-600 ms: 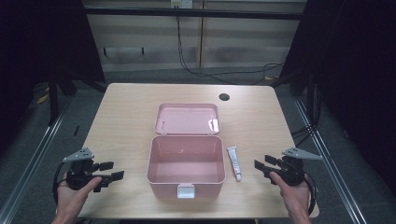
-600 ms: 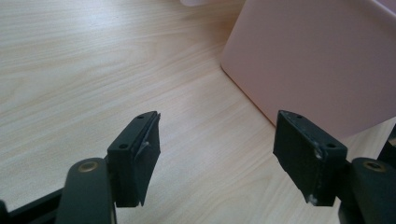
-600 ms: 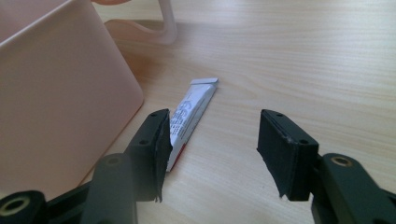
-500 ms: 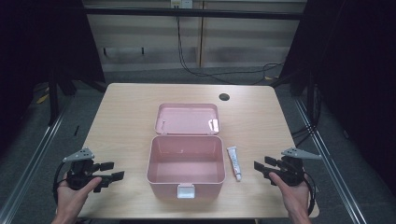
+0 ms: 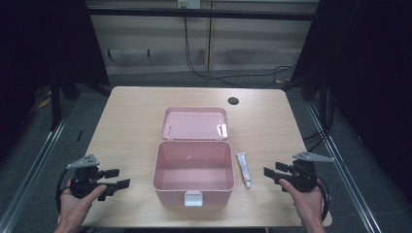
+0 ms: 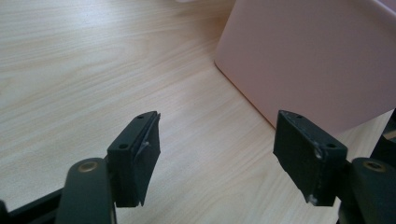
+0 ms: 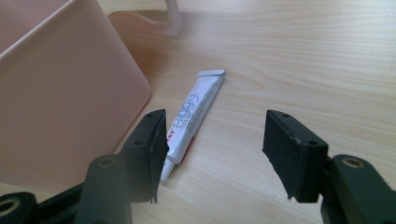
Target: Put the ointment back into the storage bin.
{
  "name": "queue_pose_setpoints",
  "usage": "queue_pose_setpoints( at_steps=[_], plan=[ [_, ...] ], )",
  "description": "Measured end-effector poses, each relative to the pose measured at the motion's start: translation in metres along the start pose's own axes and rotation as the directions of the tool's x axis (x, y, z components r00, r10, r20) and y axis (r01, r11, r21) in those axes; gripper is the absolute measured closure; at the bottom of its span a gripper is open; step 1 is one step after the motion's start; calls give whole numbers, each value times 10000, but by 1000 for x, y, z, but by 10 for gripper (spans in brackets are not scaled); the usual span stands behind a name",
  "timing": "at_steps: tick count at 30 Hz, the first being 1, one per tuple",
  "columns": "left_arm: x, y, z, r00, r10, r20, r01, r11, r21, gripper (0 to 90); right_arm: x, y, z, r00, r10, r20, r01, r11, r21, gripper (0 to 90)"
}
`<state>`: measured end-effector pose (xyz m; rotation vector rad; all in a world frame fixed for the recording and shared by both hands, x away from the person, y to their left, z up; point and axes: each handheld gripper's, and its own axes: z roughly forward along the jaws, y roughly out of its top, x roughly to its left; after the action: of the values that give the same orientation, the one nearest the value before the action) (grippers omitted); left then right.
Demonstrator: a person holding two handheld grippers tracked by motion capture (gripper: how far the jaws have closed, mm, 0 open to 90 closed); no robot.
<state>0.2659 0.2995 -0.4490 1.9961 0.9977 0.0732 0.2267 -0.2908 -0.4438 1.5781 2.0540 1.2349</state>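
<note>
Just ahead of the right gripper (image 7: 212,156), a little toward its left jaw, the white tube (image 7: 194,116) lies flat on the table (image 7: 303,60), cap end nearest and crimped end pointing away. The jaws stand spread wide with nothing between them. Beyond the tube, on the same side, rises the wall of the pink box (image 7: 60,98), and the tube lies just beside it without touching, as far as this angle lets me tell. Farther off, the box's open lid (image 5: 195,123) lies back flat behind it.

The left gripper (image 6: 217,154) also has its jaws spread and empty; ahead and to its right stands the near corner of the box.

From the high view, the right gripper (image 5: 272,174) has drifted a shade toward the tube over the last half second, while the left gripper (image 5: 115,178) has hardly moved. I take that as the start of a reach: the tube is not yet picked up, and the box interior looks empty.
</note>
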Motion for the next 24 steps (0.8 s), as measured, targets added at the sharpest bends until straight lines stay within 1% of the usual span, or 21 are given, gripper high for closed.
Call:
queue_pose_setpoints(
  at_steps=[1, 4, 6, 7, 8, 9, 10, 11, 15, 17, 18, 20, 21, 22, 24],
  plan=[
    [0, 0, 0, 10000, -28, 15, 28, 10000, -8, 312, -1, 1, 0, 10000, 35, -49, -35, 10000, 39, 407],
    [1, -1, 0, 10000, -53, -3, 53, 10000, -9, 312, 0, 6, 1, 9998, -174, 101, 173, 9998, 126, 437],
    [1, 0, 0, 10000, -26, -41, 26, 10000, 13, 312, 1, 9, 3, 9997, -237, 11, 236, 9997, 116, 438],
    [1, -1, 1, 10000, -20, -33, 20, 10000, 51, 312, 2, 11, 4, 9994, -325, 72, 324, 9993, 162, 440],
    [1, -1, 1, 10000, -95, -27, 95, 9999, 48, 312, 3, 12, 7, 9992, -385, 146, 380, 9988, 318, 452],
    [2, -1, 1, 9999, -118, -28, 118, 9999, 45, 312, 4, 14, 9, 9991, -429, 28, 427, 9977, 520, 453],
    [2, -1, 1, 9999, -123, -19, 123, 9999, 36, 312, 5, 17, 12, 9990, -393, -199, 408, 9960, 794, 465],
    [3, -1, 0, 10000, -88, -41, 89, 9999, 54, 309, 5, 18, 13, 9990, -384, -225, 402, 9953, 881, 471],
    [3, -1, 0, 9999, -163, -19, 163, 9999, 0, 303, 6, 28, 18, 9998, -140, -106, 153, 9914, 1296, 513],
    [3, -1, 1, 9999, -146, -18, 146, 9999, 28, 303, 7, 34, 23, 9997, 105, -211, -67, 9850, 1724, 544],
    [3, -1, 1, 9999, -126, 6, 126, 9999, 60, 303, 8, 35, 24, 9997, 109, -198, -71, 9829, 1840, 545],
    [3, -1, 1, 9999, -125, 41, 124, 9999, 83, 304, 10, 38, 29, 9999, 34, -103, -10, 9734, 2290, 550],
    [3, -1, 1, 10000, -80, 46, 80, 9999, 115, 304, 11, 40, 31, 9998, 108, -168, -63, 9690, 2469, 549],
    [2, -1, 2, 9999, -106, 70, 105, 9999, 112, 304, 12, 41, 32, 9999, 112, -124, -76, 9670, 2545, 551],
    [2, 0, 2, 9999, -47, 133, 45, 9999, 145, 307, 13, 42, 34, 10000, 77, -46, -61, 9587, 2844, 548]
  ],
)
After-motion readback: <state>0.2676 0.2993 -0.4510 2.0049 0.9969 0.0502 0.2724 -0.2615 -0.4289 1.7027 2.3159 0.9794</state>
